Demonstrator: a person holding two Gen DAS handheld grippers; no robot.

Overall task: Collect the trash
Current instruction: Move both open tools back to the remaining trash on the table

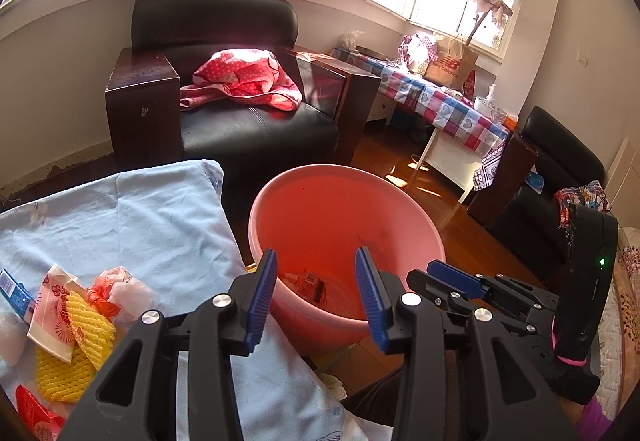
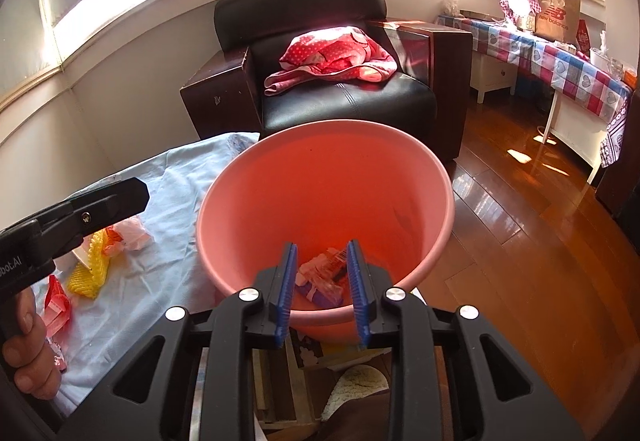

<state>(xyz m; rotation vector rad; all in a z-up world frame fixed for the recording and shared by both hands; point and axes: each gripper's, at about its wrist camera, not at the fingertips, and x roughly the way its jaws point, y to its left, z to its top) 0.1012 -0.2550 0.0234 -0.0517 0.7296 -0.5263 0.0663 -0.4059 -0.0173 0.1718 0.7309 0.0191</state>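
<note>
I have both grippers poised over the round pink plastic bucket [image 2: 324, 193], which stands on the wooden floor just beside the light blue cloth-covered surface [image 1: 152, 225]. My left gripper [image 1: 316, 297] has its blue-padded jaws standing well apart with nothing between them. My right gripper [image 2: 322, 289] is parted more narrowly and is also empty. Down in the bucket I see crumpled white and purple wrappers [image 2: 320, 281] lying at the bottom. More trash is waiting on the blue cloth: yellow foam netting [image 1: 86, 325], a crumpled white plastic bag [image 1: 128, 289] and a pink printed packet [image 1: 56, 305].
</note>
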